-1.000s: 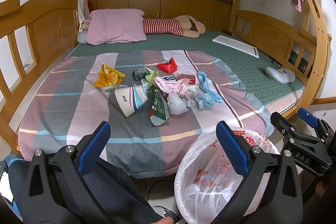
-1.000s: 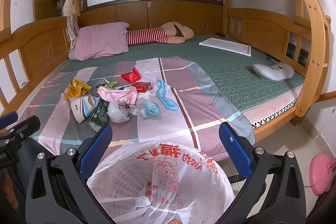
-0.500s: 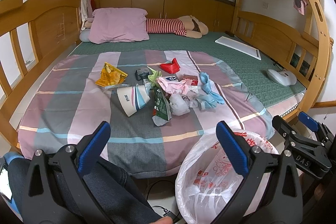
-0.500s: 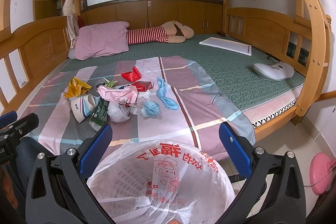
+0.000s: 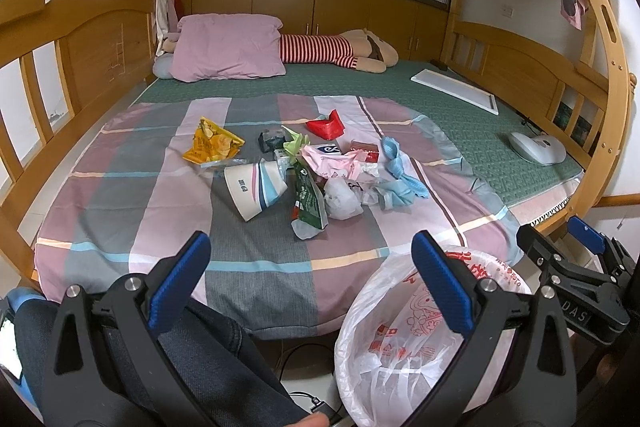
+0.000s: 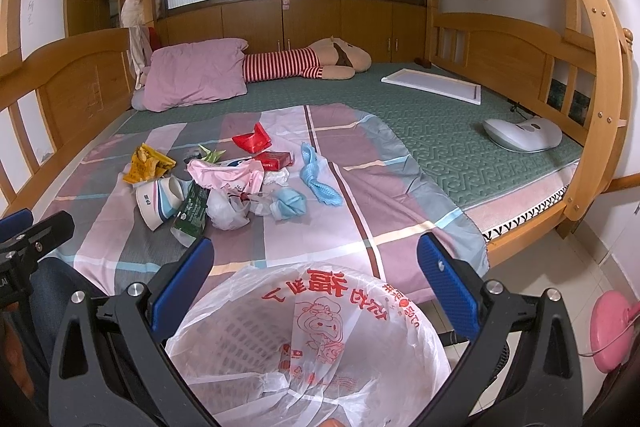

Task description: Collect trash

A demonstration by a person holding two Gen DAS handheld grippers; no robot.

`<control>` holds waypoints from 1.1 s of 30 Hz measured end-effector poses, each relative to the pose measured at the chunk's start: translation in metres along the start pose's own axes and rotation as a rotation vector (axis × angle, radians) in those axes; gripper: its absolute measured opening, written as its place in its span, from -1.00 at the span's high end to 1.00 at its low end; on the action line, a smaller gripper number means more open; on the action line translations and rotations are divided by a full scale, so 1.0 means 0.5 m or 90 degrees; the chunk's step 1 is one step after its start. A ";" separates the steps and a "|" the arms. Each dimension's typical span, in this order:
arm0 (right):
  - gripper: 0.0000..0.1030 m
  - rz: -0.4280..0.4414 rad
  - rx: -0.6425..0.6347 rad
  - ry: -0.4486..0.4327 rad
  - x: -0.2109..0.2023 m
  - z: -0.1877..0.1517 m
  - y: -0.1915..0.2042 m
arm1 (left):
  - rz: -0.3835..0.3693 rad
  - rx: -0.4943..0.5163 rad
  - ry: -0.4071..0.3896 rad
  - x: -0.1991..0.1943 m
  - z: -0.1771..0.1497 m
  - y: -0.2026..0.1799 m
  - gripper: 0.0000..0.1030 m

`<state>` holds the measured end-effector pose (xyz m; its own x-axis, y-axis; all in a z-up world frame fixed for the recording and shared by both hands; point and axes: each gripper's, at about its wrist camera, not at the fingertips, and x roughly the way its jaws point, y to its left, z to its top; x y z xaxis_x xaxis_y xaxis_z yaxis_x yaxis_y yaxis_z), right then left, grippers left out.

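Several pieces of trash lie in a heap on the plaid sheet (image 5: 120,187): a yellow snack bag (image 5: 210,146), a crushed paper cup (image 5: 254,191), a green wrapper (image 5: 308,201), a pink bag (image 5: 332,163), a red wrapper (image 5: 326,125) and blue cloth (image 5: 400,173). A bin lined with a white plastic bag (image 6: 312,339) stands on the floor at the bed's near edge. My left gripper (image 5: 310,287) is open and empty, held short of the heap. My right gripper (image 6: 316,287) is open and empty above the bin; the cup (image 6: 158,201) lies beyond it to the left.
A pink pillow (image 5: 228,47) and a striped plush toy (image 5: 336,51) lie at the bed's far end. A white board (image 5: 456,91) and a white device (image 5: 538,147) rest on the green mat. Wooden rails flank the bed. A person's knee (image 5: 208,343) is under my left gripper.
The left gripper has shifted slightly, the view rising and turning a little left. The right gripper has hardly moved. Both stay open and empty.
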<state>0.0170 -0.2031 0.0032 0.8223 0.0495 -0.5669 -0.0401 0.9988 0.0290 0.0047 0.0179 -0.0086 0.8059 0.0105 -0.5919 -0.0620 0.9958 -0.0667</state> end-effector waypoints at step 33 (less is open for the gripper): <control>-0.94 -0.001 0.000 0.002 0.003 -0.005 0.002 | -0.001 0.000 0.001 0.001 0.002 0.002 -0.94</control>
<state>0.0168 -0.2021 0.0004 0.8206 0.0486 -0.5694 -0.0395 0.9988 0.0283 0.0058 0.0191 -0.0081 0.8053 0.0093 -0.5928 -0.0612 0.9958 -0.0675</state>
